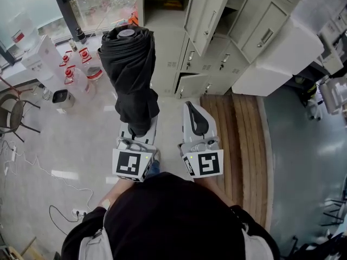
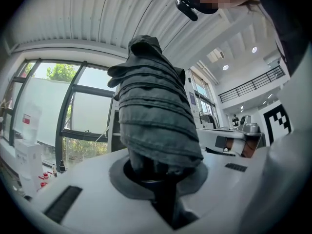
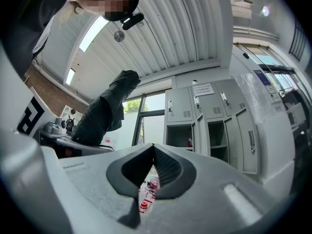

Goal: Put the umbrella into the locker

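A folded black umbrella [image 1: 130, 75] stands upright, its lower end clamped in my left gripper [image 1: 139, 131], which is shut on it. In the left gripper view the pleated umbrella [image 2: 156, 121] rises straight out of the left gripper [image 2: 161, 182]. Beside it, my right gripper [image 1: 191, 107] is shut with nothing in it; in its own view the right gripper [image 3: 152, 150] has its pads meeting at the tip. The grey lockers [image 1: 227, 53] stand ahead, with an open compartment [image 1: 162, 7] and a swung-out door [image 1: 209, 15]. In the right gripper view, the lockers [image 3: 214, 126] appear with open compartments [image 3: 179, 136].
Water bottles with red caps [image 1: 76, 77] and a white box [image 1: 40, 58] sit on the floor at the left, by a window. A chair [image 1: 13, 115] and cables [image 1: 32, 167] are farther left. Wooden planks [image 1: 233, 140] lie at the right, with a white block [image 1: 282, 53] beyond.
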`<state>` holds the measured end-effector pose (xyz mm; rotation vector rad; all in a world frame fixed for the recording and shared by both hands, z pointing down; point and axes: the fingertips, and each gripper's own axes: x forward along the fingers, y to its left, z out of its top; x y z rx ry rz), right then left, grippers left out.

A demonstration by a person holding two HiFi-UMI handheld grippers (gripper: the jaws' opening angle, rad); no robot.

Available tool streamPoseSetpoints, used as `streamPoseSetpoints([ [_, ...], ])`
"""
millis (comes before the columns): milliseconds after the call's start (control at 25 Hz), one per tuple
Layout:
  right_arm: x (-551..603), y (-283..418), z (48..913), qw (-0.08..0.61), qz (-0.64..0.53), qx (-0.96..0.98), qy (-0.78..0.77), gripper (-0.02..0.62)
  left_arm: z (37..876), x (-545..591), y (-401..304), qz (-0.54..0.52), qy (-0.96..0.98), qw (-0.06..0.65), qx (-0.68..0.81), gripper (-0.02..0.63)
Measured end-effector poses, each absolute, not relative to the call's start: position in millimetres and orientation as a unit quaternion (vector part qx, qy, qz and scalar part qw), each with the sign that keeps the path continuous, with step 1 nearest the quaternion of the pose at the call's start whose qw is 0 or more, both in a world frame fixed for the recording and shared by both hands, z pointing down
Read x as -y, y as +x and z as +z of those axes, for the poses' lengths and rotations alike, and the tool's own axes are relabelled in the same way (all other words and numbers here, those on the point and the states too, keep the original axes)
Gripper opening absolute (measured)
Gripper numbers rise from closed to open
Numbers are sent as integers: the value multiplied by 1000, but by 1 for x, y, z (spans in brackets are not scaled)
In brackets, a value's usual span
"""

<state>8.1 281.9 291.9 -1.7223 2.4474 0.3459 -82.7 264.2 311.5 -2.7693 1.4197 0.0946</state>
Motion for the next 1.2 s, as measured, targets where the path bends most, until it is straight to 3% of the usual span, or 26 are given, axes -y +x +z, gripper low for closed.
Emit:
streamPoseSetpoints([
  [480,-154,10,296,51,106,-794,-596,3,324,-129,-80,35,-905,3,-425,57],
  [1200,-57,15,315,42,89,-804,-586,3,344,-36,-69,13,-905,-17,-424,57],
])
